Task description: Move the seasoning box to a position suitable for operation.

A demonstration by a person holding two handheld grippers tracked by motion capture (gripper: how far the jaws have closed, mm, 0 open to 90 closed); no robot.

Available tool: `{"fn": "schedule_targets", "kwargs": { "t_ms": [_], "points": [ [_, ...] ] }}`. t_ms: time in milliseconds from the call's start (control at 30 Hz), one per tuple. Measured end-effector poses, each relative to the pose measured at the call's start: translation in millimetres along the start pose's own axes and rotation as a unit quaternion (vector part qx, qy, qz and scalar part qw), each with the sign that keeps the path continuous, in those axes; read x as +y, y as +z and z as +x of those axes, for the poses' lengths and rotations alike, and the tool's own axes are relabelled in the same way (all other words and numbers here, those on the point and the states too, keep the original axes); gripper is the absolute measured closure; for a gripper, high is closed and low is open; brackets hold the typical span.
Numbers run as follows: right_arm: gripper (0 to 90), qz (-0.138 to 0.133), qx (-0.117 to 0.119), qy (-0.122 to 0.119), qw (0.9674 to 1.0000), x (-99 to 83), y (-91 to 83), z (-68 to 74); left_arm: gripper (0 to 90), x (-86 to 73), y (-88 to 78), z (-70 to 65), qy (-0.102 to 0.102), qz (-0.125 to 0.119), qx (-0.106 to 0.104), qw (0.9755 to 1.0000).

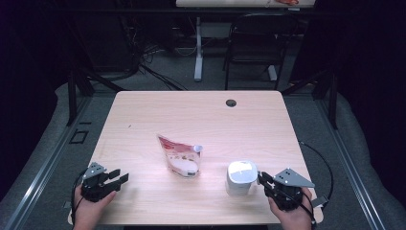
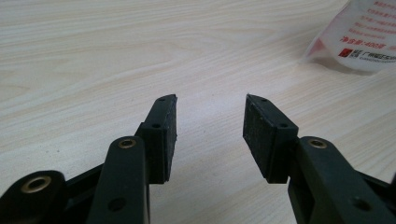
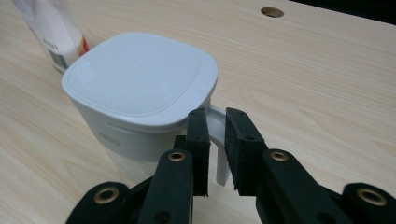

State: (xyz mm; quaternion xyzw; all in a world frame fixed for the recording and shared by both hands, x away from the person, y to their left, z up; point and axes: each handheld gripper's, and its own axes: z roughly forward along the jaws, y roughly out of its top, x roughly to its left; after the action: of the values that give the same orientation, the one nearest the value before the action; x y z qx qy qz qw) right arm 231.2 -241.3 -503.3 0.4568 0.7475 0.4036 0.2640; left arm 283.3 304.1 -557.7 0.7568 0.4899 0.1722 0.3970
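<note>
At the table's near edge, right claw point(image 3: 215, 116) grips white jug's handle point(image 3: 218, 140).

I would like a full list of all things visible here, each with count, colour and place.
container with lid and handle: one, white, table's near right
pouch: one, white and red, lying at table's middle
table: one, light wood, with a round hole near its far edge
chair: one, black, beyond the table
right gripper: one, black, fingers on either side of the container's handle
left gripper: one, black, open above bare table, near left
</note>
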Motion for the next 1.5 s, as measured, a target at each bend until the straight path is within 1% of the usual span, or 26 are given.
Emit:
{"fn": "schedule_targets", "kwargs": {
  "t_ms": [67, 167, 200, 233, 300, 333, 367, 433, 467, 533, 633, 700, 733, 800, 833, 867, 967, 1033, 1067, 1133, 1200, 1233, 1267, 1400, 1467, 1500],
  "points": [
    [81.2, -0.007, -0.004, 0.007, 1.0000, 2.3, -0.2, -1.2, 54.8, 0.0, -0.2, -0.1, 0.001, 0.000, 0.000, 1.0000],
    [83.0, -0.011, 0.003, 0.016, 0.9998, 7.5, -0.2, -3.4, 54.8, 0.0, 0.6, 0.1, -0.001, 0.002, -0.001, 1.0000],
    [83.9, -0.011, 0.003, 0.016, 0.9998, 9.6, -0.1, -3.5, 54.8, 0.1, 1.0, 0.0, -0.001, 0.001, -0.001, 1.0000],
    [85.5, -0.012, 0.002, 0.015, 0.9998, 11.9, 0.1, -3.3, 54.8, 0.5, 0.4, 0.0, 0.000, 0.006, -0.002, 1.0000],
    [87.6, -0.010, -0.001, 0.012, 0.9999, 18.1, 0.9, -3.6, 54.8, 0.3, 0.4, -0.6, 0.001, 0.001, -0.002, 1.0000],
    [87.7, -0.009, 0.003, 0.012, 0.9999, 21.4, 1.3, -4.0, 54.8, 0.5, -0.2, -0.2, 0.002, 0.005, -0.003, 1.0000],
    [87.6, -0.009, 0.005, 0.014, 0.9999, 24.7, 2.3, -4.0, 54.8, 0.0, 0.5, -0.2, 0.001, 0.000, -0.001, 1.0000],
    [87.5, -0.008, 0.006, 0.013, 0.9999, 27.3, 3.2, -3.9, 54.8, -0.2, 0.5, 0.5, 0.001, 0.000, -0.001, 1.0000],
    [88.8, -0.004, 0.005, 0.009, 0.9999, 33.6, 6.9, -3.0, 54.8, -0.3, 0.7, 1.2, 0.000, 0.001, -0.002, 1.0000],
    [90.0, 0.006, 0.008, 0.005, 0.9999, 39.2, 10.0, -2.6, 54.8, -0.3, 0.4, 1.6, -0.001, 0.002, -0.002, 1.0000],
    [90.0, 0.009, 0.013, 0.010, 0.9998, 42.7, 12.6, -0.6, 54.8, -0.5, 0.4, 2.2, 0.000, 0.001, -0.002, 1.0000],
    [90.0, 0.014, 0.017, 0.006, 0.9997, 42.6, 13.5, 1.4, 54.8, -0.7, 0.0, 2.8, 0.000, 0.006, -0.002, 1.0000],
    [90.0, 0.019, 0.021, 0.004, 0.9996, 42.1, 13.7, 2.0, 54.8, -1.2, 0.3, 2.9, -0.001, 0.002, -0.002, 1.0000],
    [90.0, 0.018, 0.022, 0.004, 0.9996, 41.1, 14.3, 2.7, 54.8, -1.1, -0.4, 3.3, 0.000, 0.005, -0.001, 1.0000],
    [90.0, 0.023, 0.023, 0.001, 0.9995, 40.0, 14.7, 2.9, 54.8, -1.5, -0.6, 3.6, -0.002, 0.000, 0.000, 1.0000],
    [90.0, 0.025, 0.022, 0.001, 0.9994, 39.4, 14.8, 3.1, 54.8, -1.4, -0.9, 3.9, -0.002, 0.001, 0.000, 1.0000],
    [90.0, 0.022, 0.021, 0.004, 0.9995, 38.2, 15.5, 2.7, 54.8, -1.4, -0.5, 3.9, -0.002, 0.001, 0.000, 1.0000],
    [90.0, 0.025, 0.023, 0.003, 0.9994, 38.0, 15.4, 2.0, 54.7, -1.4, -0.2, 3.7, -0.002, 0.000, 0.001, 1.0000],
    [90.0, 0.024, 0.025, 0.005, 0.9994, 37.5, 15.5, 1.2, 54.8, -0.9, -0.3, 3.6, 0.000, 0.006, -0.001, 1.0000],
    [90.0, 0.022, 0.027, 0.007, 0.9994, 37.2, 15.7, 0.7, 54.7, -1.2, 0.5, 3.1, -0.001, 0.001, 0.000, 1.0000],
    [90.0, 0.023, 0.025, 0.007, 0.9994, 36.4, 15.9, 0.3, 54.8, -1.2, 0.5, 3.1, 0.000, 0.000, 0.000, 1.0000],
    [90.0, 0.020, 0.026, 0.009, 0.9994, 35.9, 16.0, 0.3, 54.8, -0.9, -0.5, 3.6, 0.001, 0.006, -0.001, 1.0000],
    [90.0, 0.020, 0.026, 0.009, 0.9994, 35.8, 15.9, 0.2, 54.8, -1.3, -0.1, 3.7, -0.001, 0.000, 0.000, 1.0000],
    [90.0, 0.018, 0.024, 0.009, 0.9995, 35.3, 15.7, 0.8, 54.8, -1.4, -0.3, 4.1, -0.002, 0.001, 0.000, 1.0000],
    [90.0, 0.018, 0.027, 0.011, 0.9994, 34.8, 15.4, -0.2, 54.8, -1.4, -0.3, 4.0, -0.001, 0.001, 0.000, 1.0000],
    [90.0, 0.018, 0.028, 0.012, 0.9994, 34.6, 15.2, -0.7, 54.7, -0.9, -1.0, 3.9, 0.001, 0.006, -0.001, 1.0000]
  ]
}}
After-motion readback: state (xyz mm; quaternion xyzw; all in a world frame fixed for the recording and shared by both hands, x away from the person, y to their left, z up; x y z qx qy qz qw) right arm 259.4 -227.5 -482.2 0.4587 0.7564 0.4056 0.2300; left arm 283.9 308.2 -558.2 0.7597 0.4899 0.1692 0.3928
